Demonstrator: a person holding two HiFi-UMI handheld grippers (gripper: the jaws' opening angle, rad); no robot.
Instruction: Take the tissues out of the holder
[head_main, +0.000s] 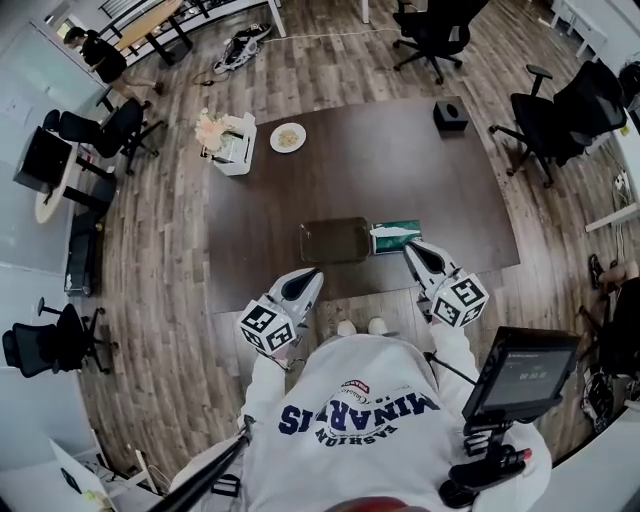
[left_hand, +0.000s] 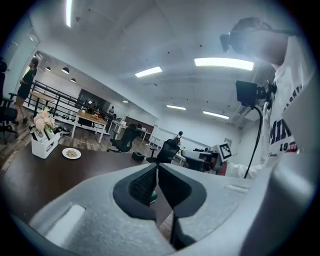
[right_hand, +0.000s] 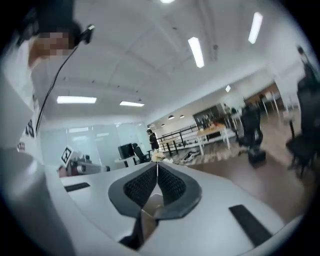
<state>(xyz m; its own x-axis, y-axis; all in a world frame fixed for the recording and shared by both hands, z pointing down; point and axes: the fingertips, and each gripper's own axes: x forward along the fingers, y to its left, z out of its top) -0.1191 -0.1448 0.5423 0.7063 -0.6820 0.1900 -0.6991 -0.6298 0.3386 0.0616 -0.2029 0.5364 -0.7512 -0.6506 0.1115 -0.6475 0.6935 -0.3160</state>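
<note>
A dark grey rectangular holder (head_main: 333, 240) lies on the brown table (head_main: 400, 170) near its front edge. A green pack of tissues (head_main: 397, 236) lies flat right beside the holder's right end. My left gripper (head_main: 310, 272) hovers at the front edge of the table, just short of the holder; its jaws are shut with nothing between them (left_hand: 157, 167). On the other side, my right gripper (head_main: 410, 246) points at the near end of the green pack, close to it, and is also shut and empty (right_hand: 157, 167).
At the far side of the table stand a white basket with flowers (head_main: 228, 140), a white plate (head_main: 288, 137) and a black box (head_main: 451, 115). Office chairs (head_main: 560, 110) ring the table. A screen on a rig (head_main: 520, 375) hangs at my right.
</note>
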